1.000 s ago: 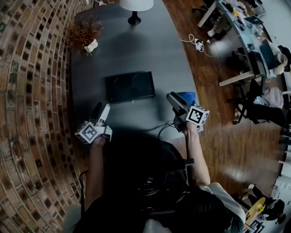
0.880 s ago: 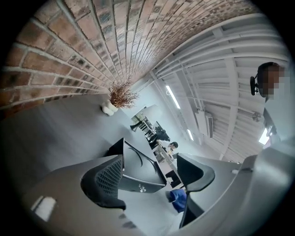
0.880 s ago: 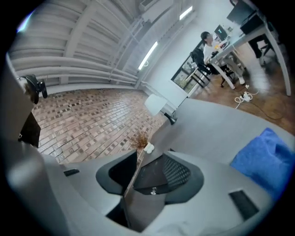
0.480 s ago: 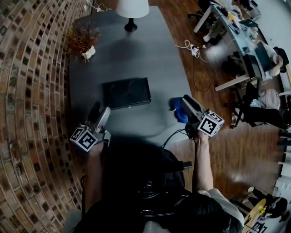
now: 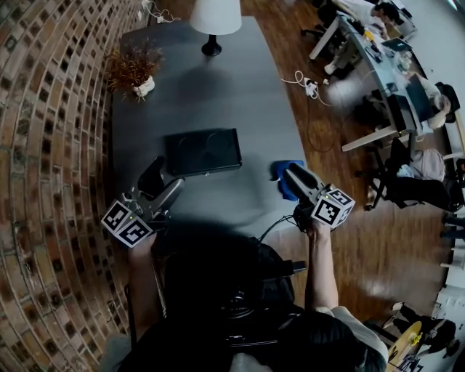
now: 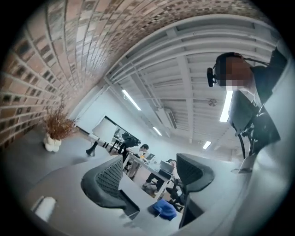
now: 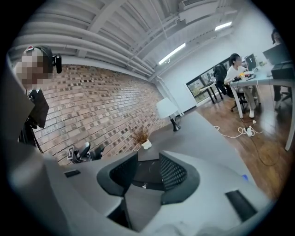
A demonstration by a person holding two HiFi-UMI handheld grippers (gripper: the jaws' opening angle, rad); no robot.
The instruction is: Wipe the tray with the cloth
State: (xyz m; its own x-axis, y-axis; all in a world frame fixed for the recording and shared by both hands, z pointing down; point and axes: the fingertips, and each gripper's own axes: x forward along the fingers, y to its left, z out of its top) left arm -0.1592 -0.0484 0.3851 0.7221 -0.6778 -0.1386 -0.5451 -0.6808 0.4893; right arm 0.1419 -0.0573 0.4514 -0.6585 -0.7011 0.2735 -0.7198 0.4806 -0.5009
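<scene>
from my seat at the far end i count one tray [image 5: 203, 151], black and shallow, lying flat near the middle of the grey table [image 5: 240, 94]. there is one cloth [image 5: 280, 173], blue and bunched up, at the table's right edge, well apart from the tray. it sits just beside the tips of the right gripper [image 5: 292, 174], and i cannot tell whether they touch.

there are two grippers. the right gripper's jaws have just been closing and now stand a narrow gap apart. its own view shows nothing between the pads, only the tray on the table farther off. the left gripper [image 5: 167, 176] hangs over the table's near left part, short of the tray. its jaws are spread wide with nothing between them, and its own view frames the cloth far off through the gap.

i also count one lamp [image 5: 214, 22] with a white shade at the far end of the table. one dried plant [image 5: 133, 62] in a white vase stands by the brick wall [image 5: 51, 145]. a white power strip [image 5: 311, 86] lies on the wood floor.

the only markings i can make out are the black and white square patterns on the two marker cubes [image 5: 333, 208]; i can read no lettering.
</scene>
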